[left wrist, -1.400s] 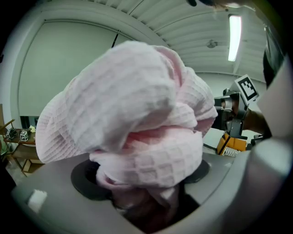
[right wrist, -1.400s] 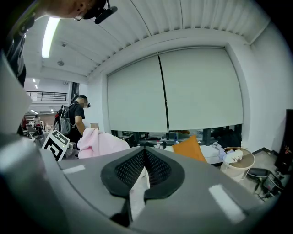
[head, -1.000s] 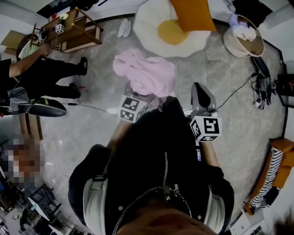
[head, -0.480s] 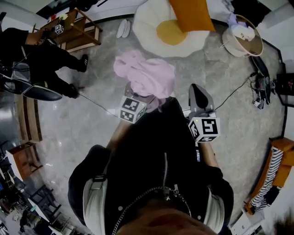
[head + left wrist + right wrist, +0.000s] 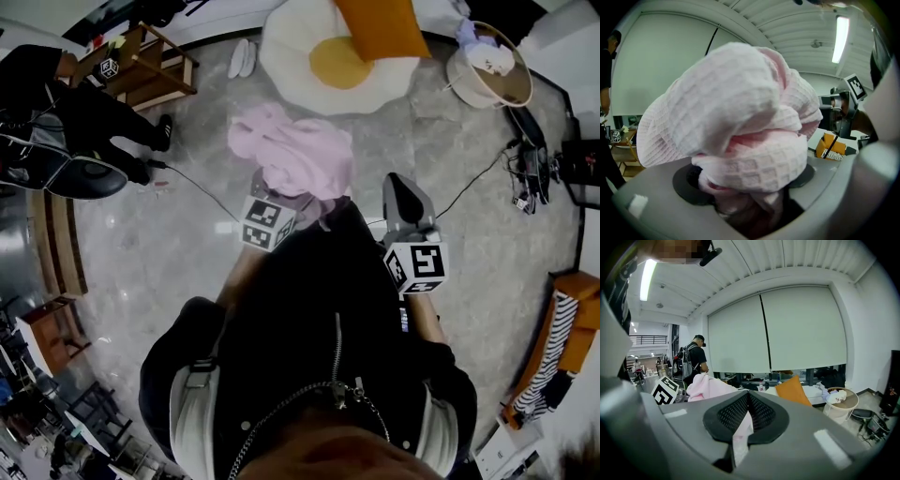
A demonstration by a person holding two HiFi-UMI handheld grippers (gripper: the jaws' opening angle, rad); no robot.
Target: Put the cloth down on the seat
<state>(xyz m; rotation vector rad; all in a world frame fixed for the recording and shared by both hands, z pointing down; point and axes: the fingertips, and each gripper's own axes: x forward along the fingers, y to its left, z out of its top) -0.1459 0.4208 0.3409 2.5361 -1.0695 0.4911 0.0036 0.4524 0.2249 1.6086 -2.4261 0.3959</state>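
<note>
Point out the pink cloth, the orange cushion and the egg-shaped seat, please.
pink cloth (image 5: 295,155), head view, middle of the bunched fabric.
orange cushion (image 5: 380,26), head view, centre of its top face.
egg-shaped seat (image 5: 286,49), head view, bare white part left of the yolk.

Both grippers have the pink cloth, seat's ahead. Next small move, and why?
Probably carry the cloth forward toward the egg-shaped seat. The left gripper and right gripper both have their fingers closed on it, and in the head view it hangs over the floor, short of the seat.
</note>
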